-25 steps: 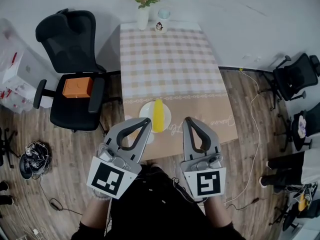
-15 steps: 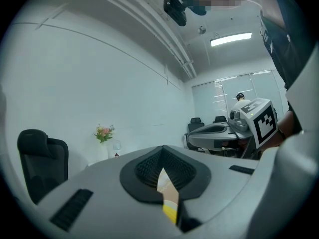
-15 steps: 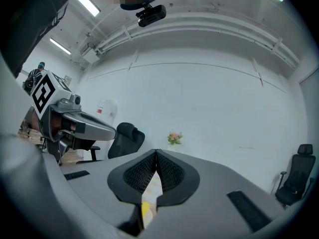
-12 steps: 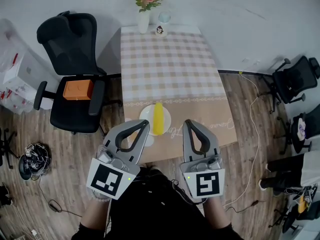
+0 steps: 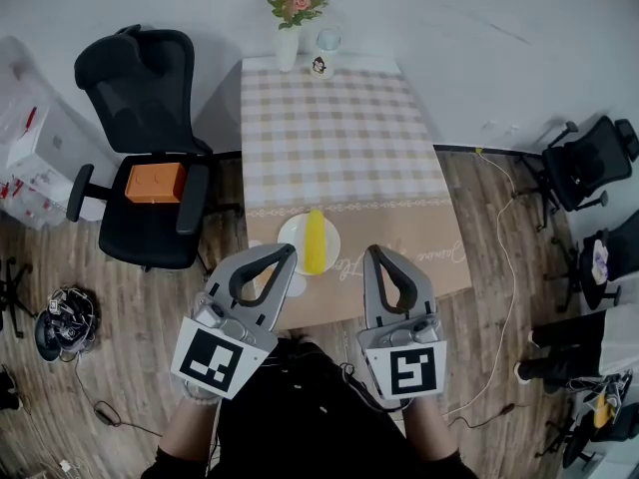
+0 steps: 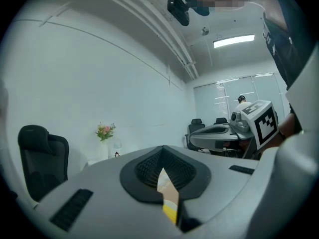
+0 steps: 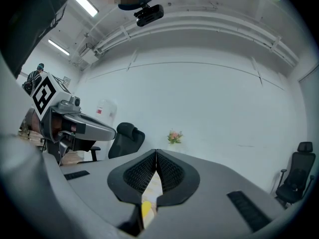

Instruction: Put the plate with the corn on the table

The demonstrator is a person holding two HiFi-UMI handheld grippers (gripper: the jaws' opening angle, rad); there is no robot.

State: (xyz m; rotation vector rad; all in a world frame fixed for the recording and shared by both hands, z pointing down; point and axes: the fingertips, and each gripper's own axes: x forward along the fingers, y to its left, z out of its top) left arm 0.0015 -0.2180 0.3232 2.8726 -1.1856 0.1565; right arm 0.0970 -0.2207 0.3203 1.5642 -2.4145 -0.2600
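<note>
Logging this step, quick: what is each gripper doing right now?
Left gripper: closed, holding nothing.
Right gripper: closed, holding nothing.

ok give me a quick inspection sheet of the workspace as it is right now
surface: table, checked cloth, brown near end
job's things: plate with corn lies on the near end
clutter: vase of flowers, glass, small figurine at the far end
grippers: left gripper and right gripper both shut, empty, short of the plate
cables: white cable on the floor at right; tangle at left
surroundings: black chair holding an orange box
</note>
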